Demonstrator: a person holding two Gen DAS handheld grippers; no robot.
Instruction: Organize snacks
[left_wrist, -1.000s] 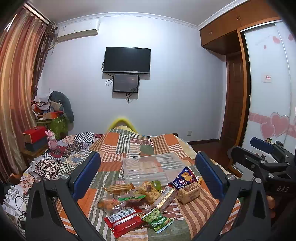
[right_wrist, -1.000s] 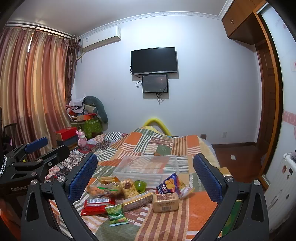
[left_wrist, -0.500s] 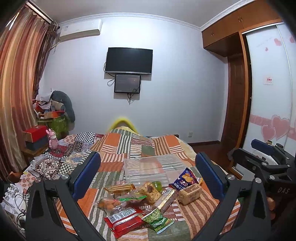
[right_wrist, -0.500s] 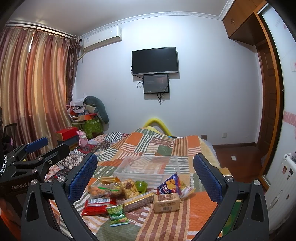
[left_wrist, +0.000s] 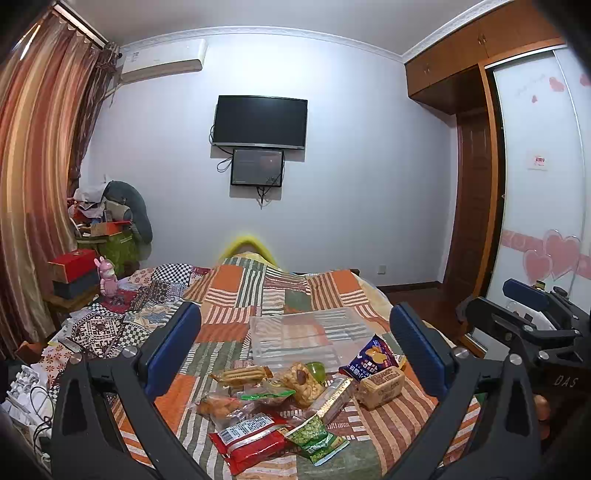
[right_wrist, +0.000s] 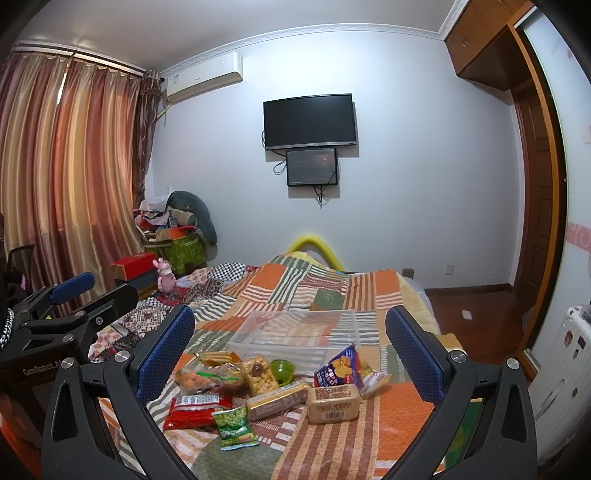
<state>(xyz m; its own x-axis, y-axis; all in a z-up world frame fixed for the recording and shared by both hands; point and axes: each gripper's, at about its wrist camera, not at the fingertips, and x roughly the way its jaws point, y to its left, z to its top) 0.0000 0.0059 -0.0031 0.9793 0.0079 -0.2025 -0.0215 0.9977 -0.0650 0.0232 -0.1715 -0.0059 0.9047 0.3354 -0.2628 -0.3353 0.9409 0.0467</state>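
Observation:
Several snack packs lie on the patchwork bedspread: a red pack (left_wrist: 251, 441) (right_wrist: 195, 406), a green pea pack (left_wrist: 316, 439) (right_wrist: 234, 426), a tan biscuit block (left_wrist: 380, 386) (right_wrist: 334, 402), a blue chip bag (left_wrist: 369, 360) (right_wrist: 338, 367) and a gold bar (right_wrist: 277, 400). A clear plastic bin (left_wrist: 306, 338) (right_wrist: 299, 332) stands behind them, with nothing in it. My left gripper (left_wrist: 295, 350) is open and empty, held above the snacks. My right gripper (right_wrist: 290, 350) is open and empty, also short of them.
The bedspread (right_wrist: 332, 295) covers the bed. Clutter and boxes (left_wrist: 77, 269) stand at the left by the curtains. A wardrobe (left_wrist: 535, 184) and wooden floor (right_wrist: 472, 306) are at the right. Each gripper shows at the edge of the other's view.
Both views have risen and drifted very slightly; the snacks and bin have not moved. Both grippers stay open.

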